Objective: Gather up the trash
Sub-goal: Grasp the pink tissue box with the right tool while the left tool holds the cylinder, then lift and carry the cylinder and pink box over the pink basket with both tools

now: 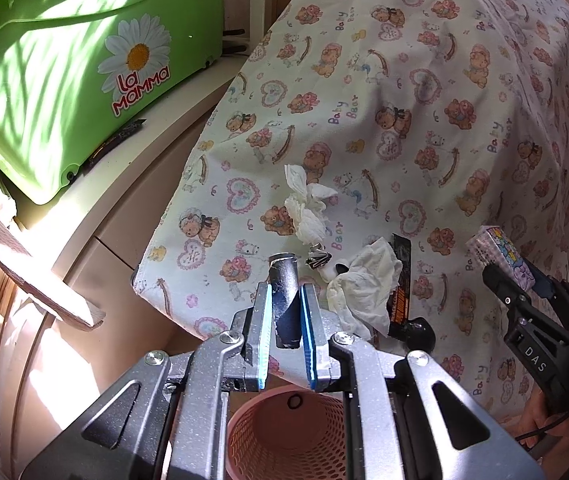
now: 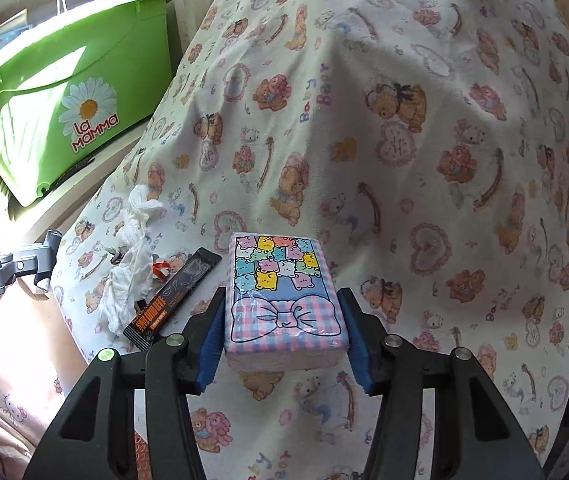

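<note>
Tissue pack (image 2: 284, 300) between right hand-held gripper (image 2: 284, 344) pads.

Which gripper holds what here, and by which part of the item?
The left gripper is shut on a dark tube, clamped across its middle. The right gripper has the tissue pack between its pads by the long sides; firm contact cannot be told.

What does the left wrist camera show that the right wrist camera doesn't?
Left wrist only: a pink mesh basket below the left gripper, which is shut on a dark tube.

Right wrist only: the tissue pack's printed top, lying between the right gripper's blue pads; whether they press it I can't tell.

Both: the green tub, bear-print cloth, crumpled tissues and a black sachet.
</note>
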The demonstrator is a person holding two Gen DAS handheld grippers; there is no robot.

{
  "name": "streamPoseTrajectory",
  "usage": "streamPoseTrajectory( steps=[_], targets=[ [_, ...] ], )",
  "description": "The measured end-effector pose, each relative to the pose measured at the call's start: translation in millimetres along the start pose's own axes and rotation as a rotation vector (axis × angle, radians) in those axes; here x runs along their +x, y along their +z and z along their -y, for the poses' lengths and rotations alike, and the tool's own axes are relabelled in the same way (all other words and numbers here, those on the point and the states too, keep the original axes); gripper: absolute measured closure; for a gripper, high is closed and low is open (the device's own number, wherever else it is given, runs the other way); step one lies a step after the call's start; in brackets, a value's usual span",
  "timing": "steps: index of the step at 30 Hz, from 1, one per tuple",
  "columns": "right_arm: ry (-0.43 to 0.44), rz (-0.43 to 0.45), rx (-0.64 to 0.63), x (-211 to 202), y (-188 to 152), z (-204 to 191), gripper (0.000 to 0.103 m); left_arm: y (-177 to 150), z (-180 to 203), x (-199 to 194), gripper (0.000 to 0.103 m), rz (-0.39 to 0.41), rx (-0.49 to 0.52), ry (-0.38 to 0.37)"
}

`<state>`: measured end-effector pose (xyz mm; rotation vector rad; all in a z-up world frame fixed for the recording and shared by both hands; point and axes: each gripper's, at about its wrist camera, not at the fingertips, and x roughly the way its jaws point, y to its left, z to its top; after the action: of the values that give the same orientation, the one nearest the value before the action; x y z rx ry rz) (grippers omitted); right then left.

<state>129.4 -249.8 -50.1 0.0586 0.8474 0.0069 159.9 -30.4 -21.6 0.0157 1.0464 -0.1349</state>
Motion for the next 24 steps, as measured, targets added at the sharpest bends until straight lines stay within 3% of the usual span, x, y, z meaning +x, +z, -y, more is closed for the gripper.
streamPoseTrajectory(
  steps=[6,10,16,24],
  targets=[
    [0.008,0.030,0.133,-15,0,30,0.050,-5,0,-10,0.090,0.041,0.032,0.016],
    [0.027,0.040,0.146,-29,-3,34,0.050,-6,1,-19,0.090,0.063,0.048,0.017],
    [0.047,0.068,0.128,-62,-17,23,0.049,-16,2,-46,0.090,0.066,0.063,-0.015],
    [0.120,0.134,0.081,-127,-50,-17,0.049,-57,-3,-85,0.090,0.080,0.097,-0.026]
  ],
)
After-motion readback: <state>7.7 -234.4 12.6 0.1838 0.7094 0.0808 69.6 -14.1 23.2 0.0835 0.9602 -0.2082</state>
